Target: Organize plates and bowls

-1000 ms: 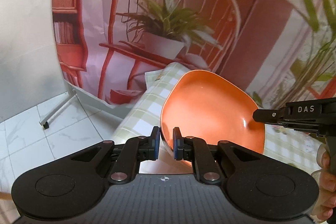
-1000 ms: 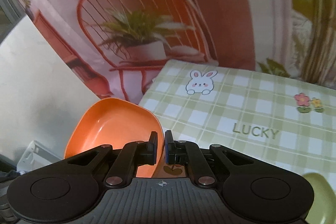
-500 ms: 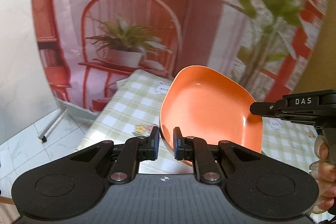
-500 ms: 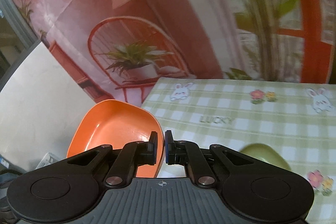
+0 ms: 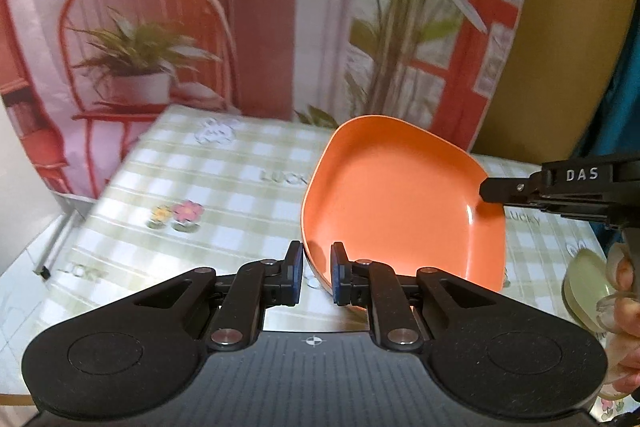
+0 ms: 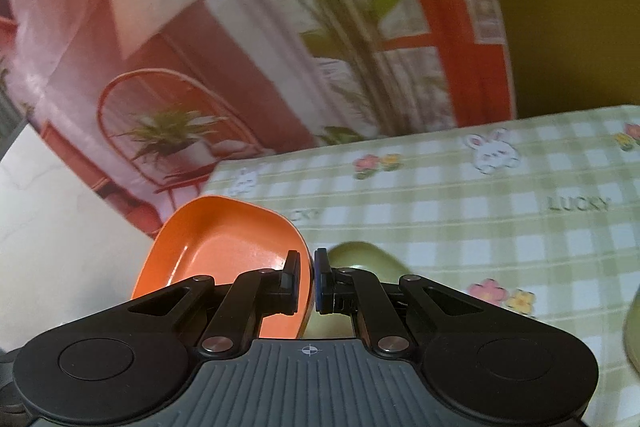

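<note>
An orange, square-ish bowl (image 5: 400, 211) hangs tilted above the checked table, held from two sides. My left gripper (image 5: 316, 277) is shut on its near rim. From the right, my right gripper (image 5: 485, 187) pinches the opposite rim. In the right wrist view that gripper (image 6: 306, 281) is shut on the edge of the orange bowl (image 6: 216, 247), which tips away to the left. A pale green bowl (image 6: 360, 259) rests on the cloth just beyond the right fingers.
The table (image 6: 480, 219) wears a green-and-white checked cloth with rabbits, flowers and "LUCKY". A printed backdrop of a red chair and plants hangs behind. A second green dish (image 5: 584, 287) lies by the person's hand (image 5: 624, 279), and a green rim (image 6: 632, 327) shows at the right edge.
Both grippers have carried the orange bowl sideways to the right, from off the table's left edge to over the cloth. The green bowl now lies closer under the right gripper. Both grips are unchanged.
</note>
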A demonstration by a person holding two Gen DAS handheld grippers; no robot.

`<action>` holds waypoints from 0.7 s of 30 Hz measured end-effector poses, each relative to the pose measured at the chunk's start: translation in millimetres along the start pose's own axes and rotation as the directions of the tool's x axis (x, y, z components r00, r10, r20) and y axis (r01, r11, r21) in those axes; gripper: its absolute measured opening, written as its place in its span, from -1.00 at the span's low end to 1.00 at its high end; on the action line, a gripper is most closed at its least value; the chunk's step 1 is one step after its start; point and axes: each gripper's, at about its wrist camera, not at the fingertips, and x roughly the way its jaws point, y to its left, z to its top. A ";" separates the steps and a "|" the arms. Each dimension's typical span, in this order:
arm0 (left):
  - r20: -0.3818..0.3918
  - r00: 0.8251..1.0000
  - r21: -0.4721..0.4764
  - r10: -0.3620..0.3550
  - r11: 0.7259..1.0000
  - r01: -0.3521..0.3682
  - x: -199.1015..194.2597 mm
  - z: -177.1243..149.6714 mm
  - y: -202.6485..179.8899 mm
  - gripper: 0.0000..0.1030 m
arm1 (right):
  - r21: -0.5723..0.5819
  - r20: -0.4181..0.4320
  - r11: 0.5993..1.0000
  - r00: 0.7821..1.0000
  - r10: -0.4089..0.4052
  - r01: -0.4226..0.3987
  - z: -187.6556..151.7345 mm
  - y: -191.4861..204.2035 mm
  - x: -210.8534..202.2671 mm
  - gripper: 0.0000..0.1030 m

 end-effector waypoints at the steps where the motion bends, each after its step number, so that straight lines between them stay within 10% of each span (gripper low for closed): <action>1: -0.011 1.000 0.004 -0.009 1.000 0.009 5.2 -1.4 -1.5 -0.70 | 0.007 0.000 1.000 1.000 -0.010 0.010 -1.6 -6.0 0.8 -0.86; 21: -0.169 0.984 0.043 -0.057 0.997 0.065 95.6 -4.1 -12.4 -0.70 | 0.099 -0.098 0.991 0.992 -0.078 0.087 -14.6 -62.3 66.7 -0.86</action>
